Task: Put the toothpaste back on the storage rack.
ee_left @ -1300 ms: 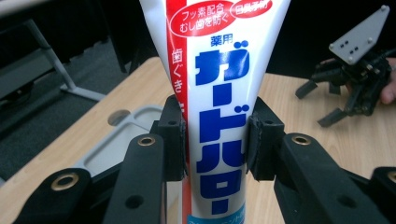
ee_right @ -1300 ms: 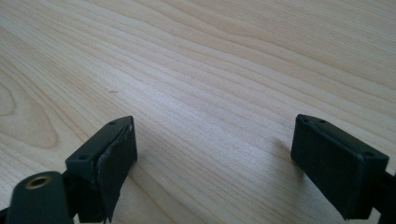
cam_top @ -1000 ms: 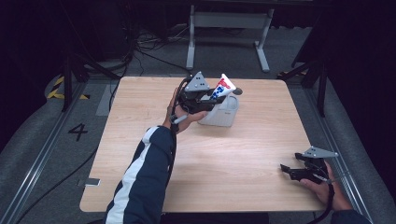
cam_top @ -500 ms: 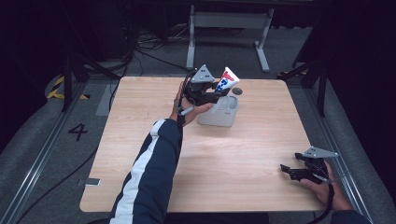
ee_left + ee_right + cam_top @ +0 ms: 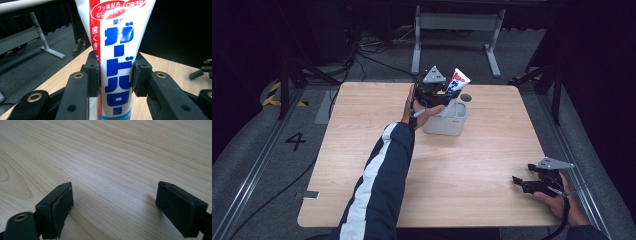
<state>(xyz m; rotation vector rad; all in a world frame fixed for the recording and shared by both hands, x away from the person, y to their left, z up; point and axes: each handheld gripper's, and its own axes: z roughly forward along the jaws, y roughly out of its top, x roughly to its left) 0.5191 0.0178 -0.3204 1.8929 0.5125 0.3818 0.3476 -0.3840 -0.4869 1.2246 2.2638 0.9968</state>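
Since a second ago you are carrying your left gripper (image 5: pixel 443 96) and its toothpaste tube (image 5: pixel 457 81) toward the far right of the worktop (image 5: pixel 482 150), and they are now hovering over the grey holder (image 5: pixel 446 121). Your left gripper is pinching the toothpaste tube, its pads (image 5: pixel 93 75) pressing on both sides of the white tube (image 5: pixel 117 62) with blue lettering, which is rising upright from between them. Your right gripper (image 5: pixel 524 183) is resting in place low over the worktop's near right corner, well apart from the holder, its jaws standing spread with nothing but bare wood (image 5: pixel 112 165) between them.
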